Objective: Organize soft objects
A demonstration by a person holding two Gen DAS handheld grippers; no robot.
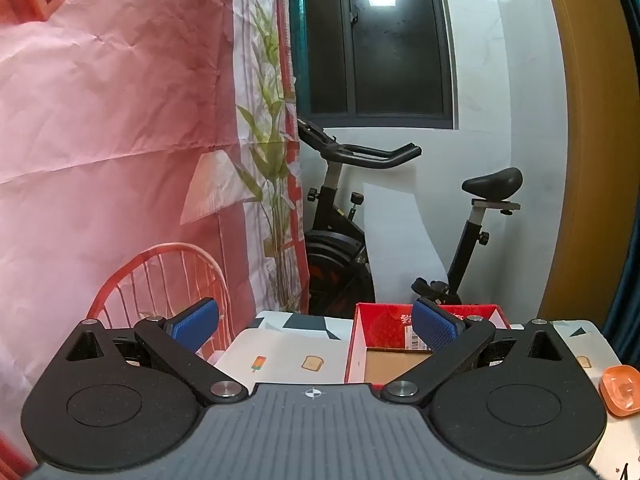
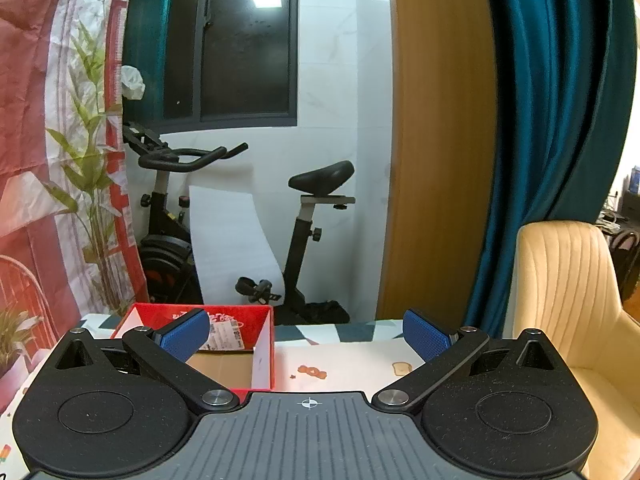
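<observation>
My left gripper [image 1: 316, 326] hangs above the surface [image 1: 280, 350], fingers [image 1: 196, 322] spread wide, nothing between them. My right gripper [image 2: 306, 334] is likewise parted and empty. A red box [image 1: 362, 344] with a bare cardboard floor stands on the patterned cloth between the two views, open at the top; no soft item shows inside it. A small orange dish [image 1: 622, 388] sits at the right edge in the left view. Exercise bike [image 2: 304, 216] behind; cream chair [image 2: 568, 304] at right.
</observation>
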